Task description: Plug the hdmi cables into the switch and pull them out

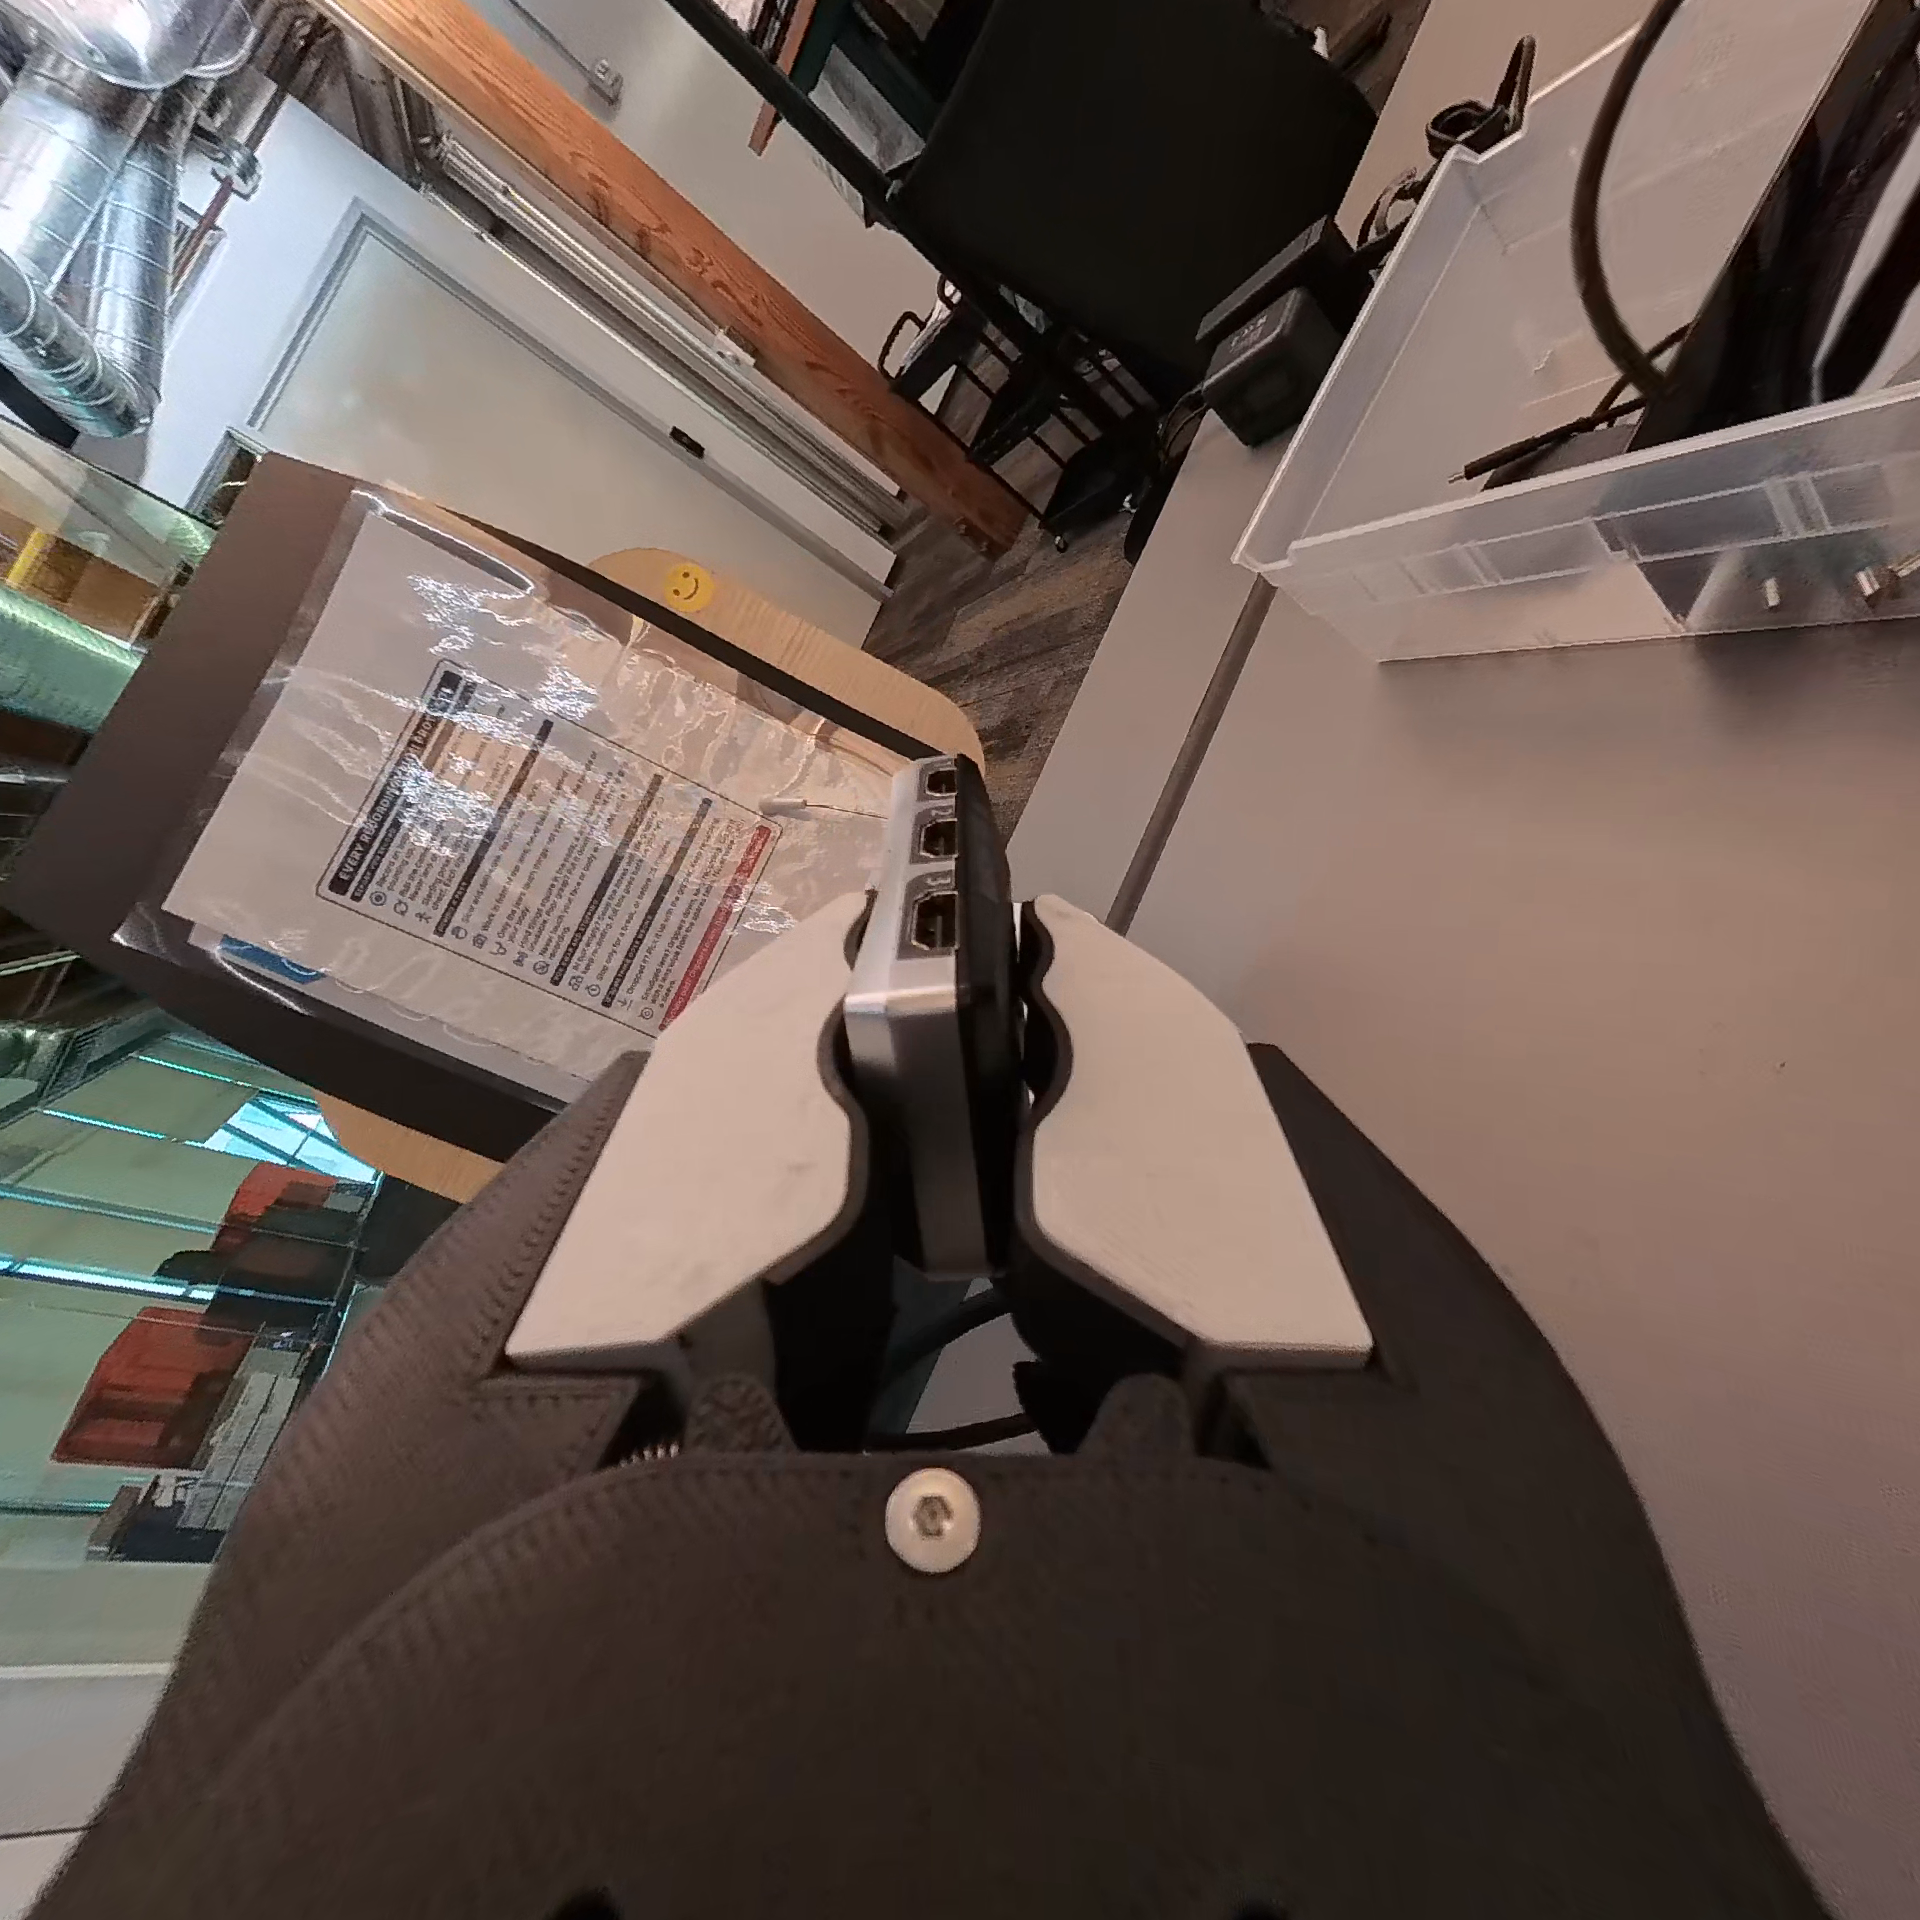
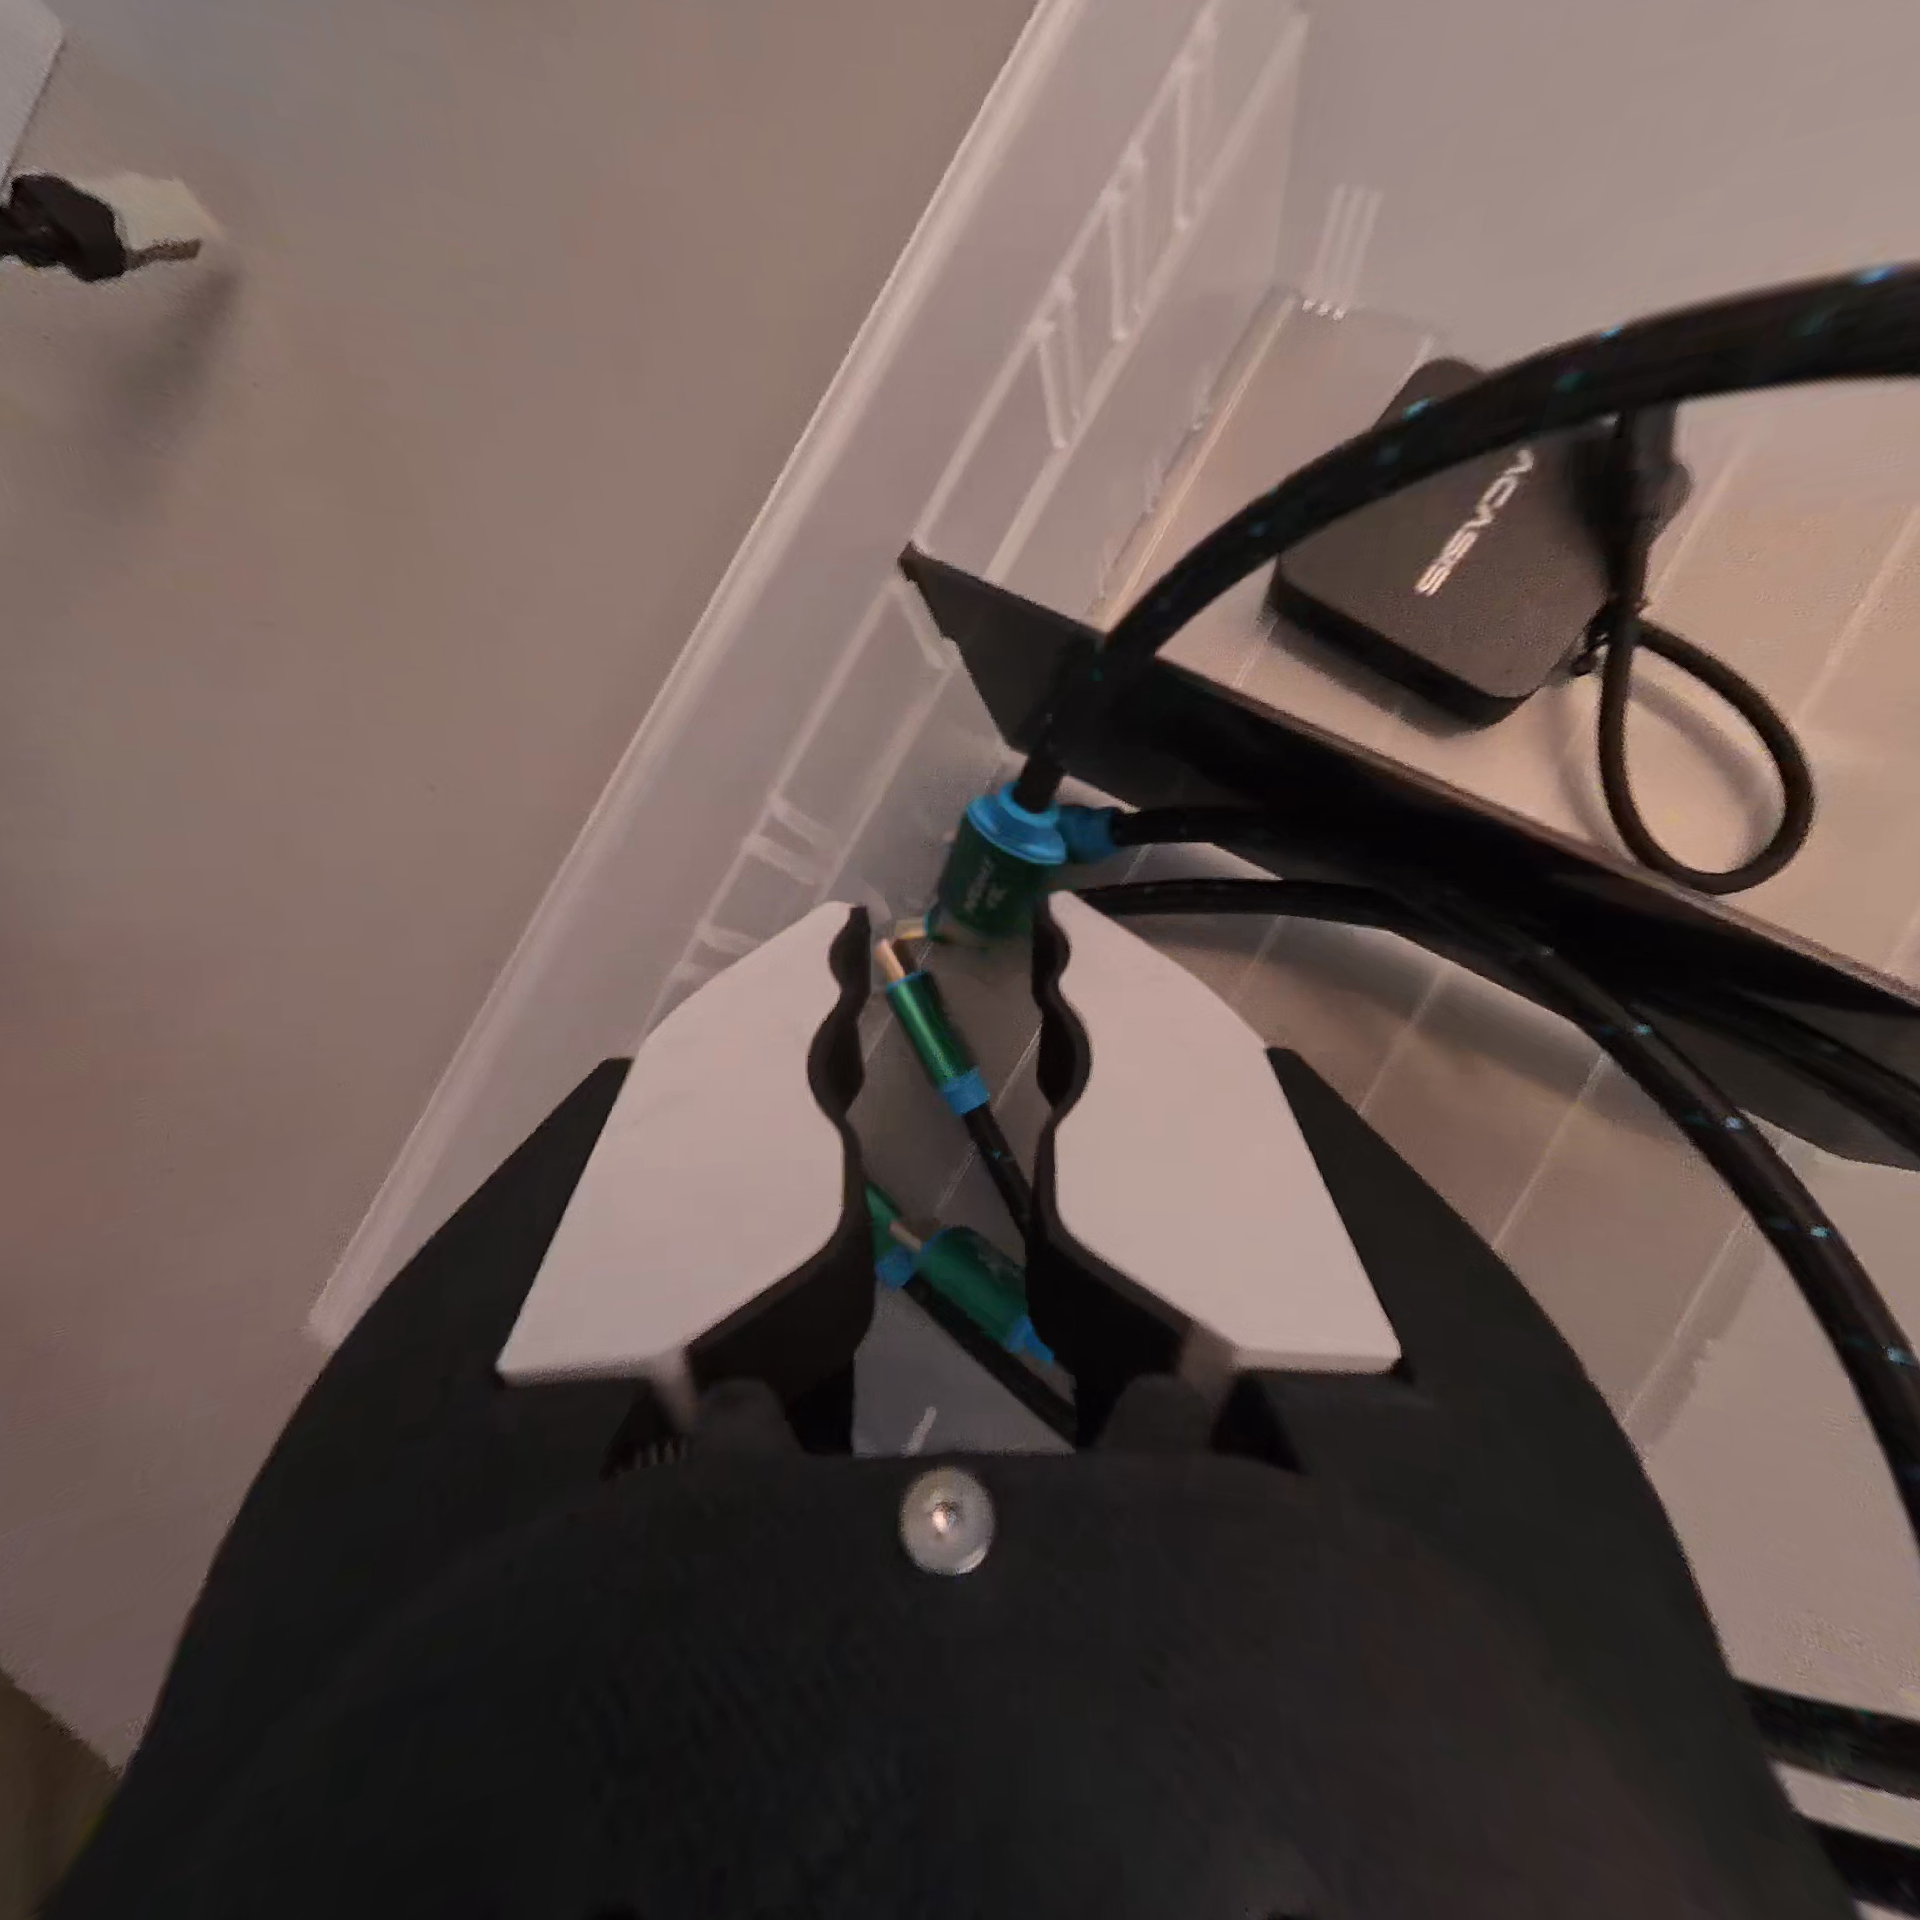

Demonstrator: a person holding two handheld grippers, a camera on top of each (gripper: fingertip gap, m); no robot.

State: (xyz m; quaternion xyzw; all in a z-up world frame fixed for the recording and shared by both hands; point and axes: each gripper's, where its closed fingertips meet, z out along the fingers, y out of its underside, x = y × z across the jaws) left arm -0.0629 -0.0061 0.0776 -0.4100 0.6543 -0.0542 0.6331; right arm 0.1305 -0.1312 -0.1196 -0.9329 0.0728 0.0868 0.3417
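Left gripper (image 1: 940, 925): fingers closed on the switch (image 1: 914, 997), gripping its two flat faces and holding it up off the white table (image 1: 1507, 1039).
Switch: a slim silver-and-black box, edge-on to the left wrist camera; three sockets show in a row along its narrow side — all three look empty.
Right gripper (image 2: 951, 930): fingers apart with nothing between them, hanging over the near-left corner of the clear plastic bin (image 2: 935, 436).
HDMI cables: black braided leads with green plugs and blue collars, lying loose in that corner of the bin. One green plug (image 2: 928, 1029) sits straight below the gap between the fingers; a second plug (image 2: 1003, 852) lies just beyond the fingertips; a third (image 2: 961, 1273) lies nearer the gripper's body.
Other things in the bin: a small black box (image 2: 1455, 582) with its own thin looped cord, resting on a dark slab (image 2: 1299, 707).
Progress: early, by my reading. The switch is in hand and presented, but no cable is picked up or plugged in.
Left to do: grasp a plug, seat it in a socket, repeat for the others, then pull each one out.
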